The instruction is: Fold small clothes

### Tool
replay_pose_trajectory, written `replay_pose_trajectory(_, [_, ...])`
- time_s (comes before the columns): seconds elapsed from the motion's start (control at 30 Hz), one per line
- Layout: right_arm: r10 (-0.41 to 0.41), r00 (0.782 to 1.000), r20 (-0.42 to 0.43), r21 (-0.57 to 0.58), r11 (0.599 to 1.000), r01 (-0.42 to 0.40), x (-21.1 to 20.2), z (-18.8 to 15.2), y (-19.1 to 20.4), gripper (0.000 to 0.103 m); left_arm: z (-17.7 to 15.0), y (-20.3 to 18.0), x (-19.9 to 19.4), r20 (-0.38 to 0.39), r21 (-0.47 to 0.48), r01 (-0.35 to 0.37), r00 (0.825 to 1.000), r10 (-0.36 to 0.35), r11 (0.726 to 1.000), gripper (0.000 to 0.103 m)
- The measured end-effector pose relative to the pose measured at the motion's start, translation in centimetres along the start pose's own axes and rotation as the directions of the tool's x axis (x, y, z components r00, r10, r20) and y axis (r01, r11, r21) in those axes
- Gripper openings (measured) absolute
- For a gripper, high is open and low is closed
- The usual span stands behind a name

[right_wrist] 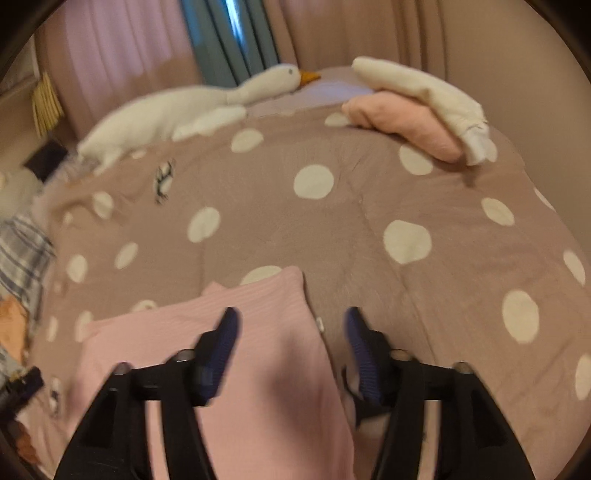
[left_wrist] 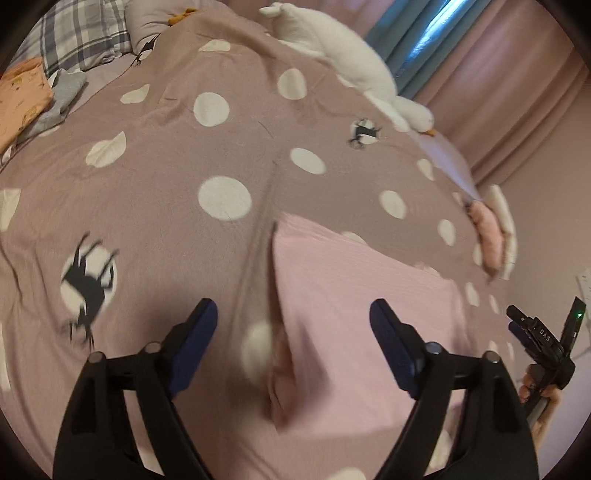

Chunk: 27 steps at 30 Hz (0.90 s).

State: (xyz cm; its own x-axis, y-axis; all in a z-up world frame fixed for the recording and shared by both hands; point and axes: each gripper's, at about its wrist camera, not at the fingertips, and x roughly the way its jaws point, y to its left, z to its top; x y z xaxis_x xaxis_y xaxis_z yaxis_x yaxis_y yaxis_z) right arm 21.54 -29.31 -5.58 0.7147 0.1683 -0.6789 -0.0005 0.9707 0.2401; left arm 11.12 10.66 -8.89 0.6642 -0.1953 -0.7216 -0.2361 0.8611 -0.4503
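Note:
A small pink ribbed garment [left_wrist: 354, 302] lies on the mauve polka-dot bedspread [left_wrist: 177, 155]. My left gripper [left_wrist: 293, 314] is open, hovering above the garment's left edge, holding nothing. My right gripper [right_wrist: 291, 325] is open above the garment's [right_wrist: 229, 332] right edge, holding nothing. The right gripper also shows at the far right of the left wrist view [left_wrist: 532, 332]. The lower part of the garment is hidden under the gripper bodies.
A white plush goose [left_wrist: 343, 62] lies at the far side of the bed [right_wrist: 177, 110]. Folded pink and white clothes [right_wrist: 413, 110] sit at the far right corner. Orange and grey clothes [left_wrist: 26, 99] and a plaid pillow [left_wrist: 77, 33] lie far left. Curtains [left_wrist: 498, 85] hang behind.

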Motion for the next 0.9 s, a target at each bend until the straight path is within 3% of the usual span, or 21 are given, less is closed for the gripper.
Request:
replay_pose_trajectory(0.13, [0.025,1.000,0.019,0.047,0.999,-0.026,-2.3,-2.1,-0.9,0.075,-2.6,-0.4,-0.2,-0.047,-0.032,0.048,0.998,-0.049,0.998,0.087])
replay_pose_trajectory(0.33, [-0.002,0.999,-0.044,0.112,0.994,0.007,-1.9,-7.1,-2.8,0.075,-6.1,-0.3,1.7,-0.125,-0.046,0.039,0.991,-0.044,0.998,0.087])
replay_pose_trajectory(0.47, [0.071,0.991,-0.110,0.216,0.975,-0.046,-0.2,-10.2,-4.5,0.075,-7.8,-0.2,3.8,-0.173,-0.081,0.066,0.982,-0.080,0.994,0.086])
replay_pose_trajectory(0.7, [0.177,0.976,-0.129,0.307,0.943,-0.131,1.8,-12.3,-4.4,0.075,-8.1,-0.6,5.9,-0.166,-0.109,0.087,0.981,-0.104,0.990,0.084])
replay_pose_trajectory(0.8, [0.198,0.974,-0.109,0.317,0.936,-0.155,2.4,-12.1,-3.9,0.067,-7.7,-0.9,6.8,-0.140,-0.120,0.108,0.982,-0.125,0.987,0.084])
replay_pose_trajectory(0.9, [0.227,0.970,-0.089,0.341,0.922,-0.185,3.3,-12.0,-3.6,0.062,-7.1,-1.2,7.6,-0.120,-0.118,0.092,0.987,-0.107,0.989,0.071])
